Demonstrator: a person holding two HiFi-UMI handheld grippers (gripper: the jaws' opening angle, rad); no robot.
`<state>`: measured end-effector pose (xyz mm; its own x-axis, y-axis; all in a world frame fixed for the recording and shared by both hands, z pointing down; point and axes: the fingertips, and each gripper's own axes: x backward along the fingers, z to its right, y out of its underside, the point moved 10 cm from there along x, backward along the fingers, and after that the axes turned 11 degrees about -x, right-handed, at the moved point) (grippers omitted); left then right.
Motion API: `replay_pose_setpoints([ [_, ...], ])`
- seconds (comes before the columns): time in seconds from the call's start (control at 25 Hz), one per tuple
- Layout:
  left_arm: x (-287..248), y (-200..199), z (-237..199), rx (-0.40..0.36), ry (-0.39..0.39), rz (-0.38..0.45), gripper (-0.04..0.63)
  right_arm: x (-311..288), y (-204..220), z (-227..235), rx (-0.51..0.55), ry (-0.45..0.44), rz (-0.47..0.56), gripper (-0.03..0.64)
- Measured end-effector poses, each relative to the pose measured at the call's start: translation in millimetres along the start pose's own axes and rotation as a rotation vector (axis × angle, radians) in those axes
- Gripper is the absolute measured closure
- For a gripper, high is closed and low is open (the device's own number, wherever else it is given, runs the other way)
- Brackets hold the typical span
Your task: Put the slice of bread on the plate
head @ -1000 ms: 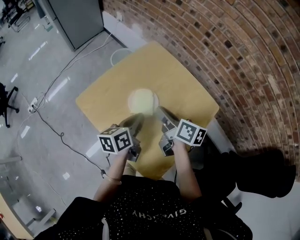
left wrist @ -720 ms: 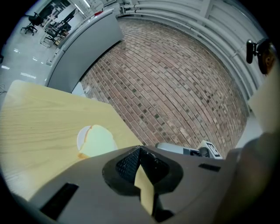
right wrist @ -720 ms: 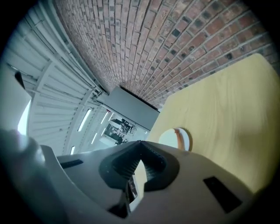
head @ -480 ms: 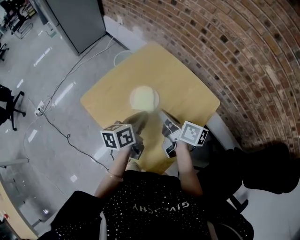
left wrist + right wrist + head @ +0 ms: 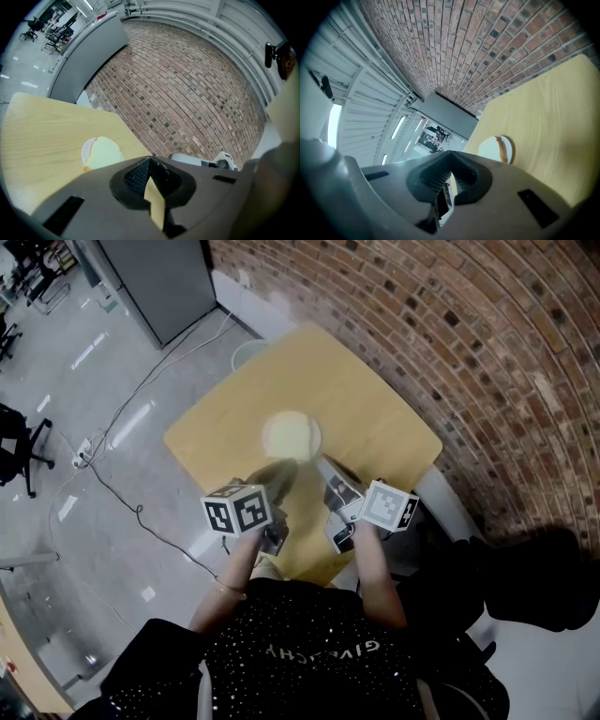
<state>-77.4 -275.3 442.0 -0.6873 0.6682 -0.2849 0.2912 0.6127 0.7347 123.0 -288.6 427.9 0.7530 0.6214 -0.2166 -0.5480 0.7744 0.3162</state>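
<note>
- Head view: the slice of pale bread already lies on the round white plate, near the middle of the square light-wood table. The table stands against a red-brown brick wall. The left gripper and the right gripper hang side by side over the table's near part. Both point at the plate but stay clear of it.
- Left gripper view: the left gripper has its jaws pressed together at the tips, with nothing between them. Only bare table shows through the slit below. The bread sits on the plate ahead and to the left, apart from the jaws.
- Right gripper view: the right gripper is likewise closed and empty. Plate and bread lie ahead, and a brown crust edge is visible.
- Judgement: the placing looks finished and no grasp is in hand. All that seems left is to keep both grippers off the plate, or to nudge the slice if it overhangs the rim.
</note>
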Motion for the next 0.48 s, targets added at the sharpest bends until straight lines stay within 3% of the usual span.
replay_pose_setpoints([
  [0.48, 7.8, 2.4, -2.2, 0.000, -0.017, 0.006, 0.586, -2.2, 5.9, -4.3, -0.016, -0.019, -0.032, 0.602],
])
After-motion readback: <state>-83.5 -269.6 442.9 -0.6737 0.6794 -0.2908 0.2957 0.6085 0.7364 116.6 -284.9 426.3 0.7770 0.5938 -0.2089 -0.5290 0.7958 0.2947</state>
